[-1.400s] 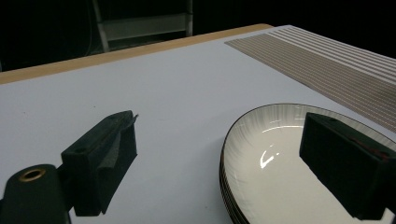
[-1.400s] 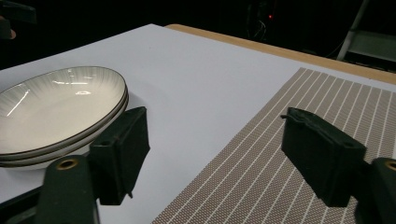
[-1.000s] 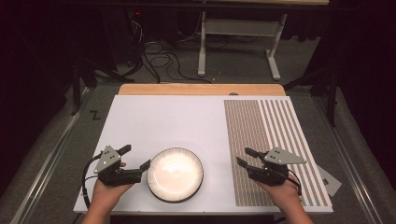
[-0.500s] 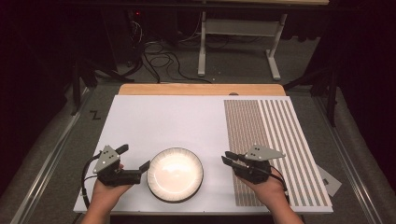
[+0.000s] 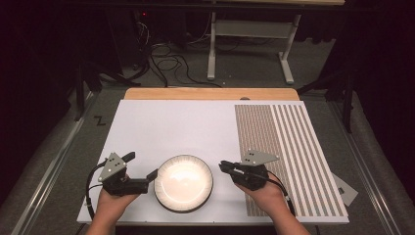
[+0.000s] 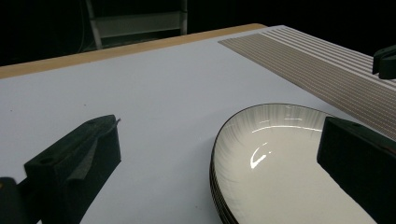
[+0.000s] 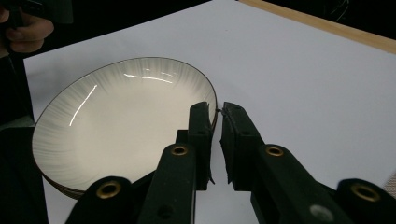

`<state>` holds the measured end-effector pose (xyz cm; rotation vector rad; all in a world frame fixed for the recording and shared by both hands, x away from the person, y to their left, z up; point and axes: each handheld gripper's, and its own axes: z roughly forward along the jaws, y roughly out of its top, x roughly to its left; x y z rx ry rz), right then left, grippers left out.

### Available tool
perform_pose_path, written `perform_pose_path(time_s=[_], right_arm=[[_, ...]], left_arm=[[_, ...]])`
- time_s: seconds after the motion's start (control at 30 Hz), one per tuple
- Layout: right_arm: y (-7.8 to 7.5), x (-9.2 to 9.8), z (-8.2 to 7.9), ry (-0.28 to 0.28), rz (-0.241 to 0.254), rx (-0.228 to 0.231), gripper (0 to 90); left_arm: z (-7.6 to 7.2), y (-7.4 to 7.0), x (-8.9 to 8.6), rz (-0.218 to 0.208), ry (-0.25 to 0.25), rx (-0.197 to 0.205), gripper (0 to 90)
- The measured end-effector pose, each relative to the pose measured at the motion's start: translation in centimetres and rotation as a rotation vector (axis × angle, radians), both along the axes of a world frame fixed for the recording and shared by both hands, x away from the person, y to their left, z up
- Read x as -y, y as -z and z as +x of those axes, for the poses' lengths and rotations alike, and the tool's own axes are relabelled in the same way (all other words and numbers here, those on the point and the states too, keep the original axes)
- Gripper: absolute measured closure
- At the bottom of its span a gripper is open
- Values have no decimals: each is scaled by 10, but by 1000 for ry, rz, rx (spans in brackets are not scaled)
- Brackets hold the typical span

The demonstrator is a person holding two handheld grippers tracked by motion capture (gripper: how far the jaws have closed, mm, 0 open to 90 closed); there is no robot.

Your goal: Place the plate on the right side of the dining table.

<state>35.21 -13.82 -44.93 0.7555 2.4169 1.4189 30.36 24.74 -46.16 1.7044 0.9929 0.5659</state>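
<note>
**Two tongs beside a plate on the white bench**

From above, a round plate with a pale, shiny centre and a dark rim sat on the white bench near its front edge, a little left of the middle. The left tongs, held in the person's left hand, lay just to the plate's left, the jaws spread, with the nearer tip about at the rim. The right tongs, in the right hand, pointed at the plate from its right, the tip close to the rim but with a sliver of white bench between. A panel of brown stripes covered the bench's right part, a strip of bare wood ran along the far edge, and cables lay on the floor beyond.

In the left gripper view, the jaws stood wide apart, one low over bare bench at the left, the other at the right over the plate's inside. The rim showed several thin stacked edges, so there may have been more than one plate.

In the right gripper view, the right tongs were nearly pressed together, a narrow slit left between them, holding nothing. Their tips sat right at the plate's near rim; I could not tell whether they touched it.
</note>
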Motion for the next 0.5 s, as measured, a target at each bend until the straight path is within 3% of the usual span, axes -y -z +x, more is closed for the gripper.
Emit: perform_pose_path(time_s=[0.2, 0.5], right_arm=[[4, -11, 1, -28, -7, -16, 874], [11, -21, -9, -85, -64, -10, 900]], left_arm=[[0, 0, 0, -5, 1, 5, 4], [0, 2, 1, 2, 7, -5, 3]])
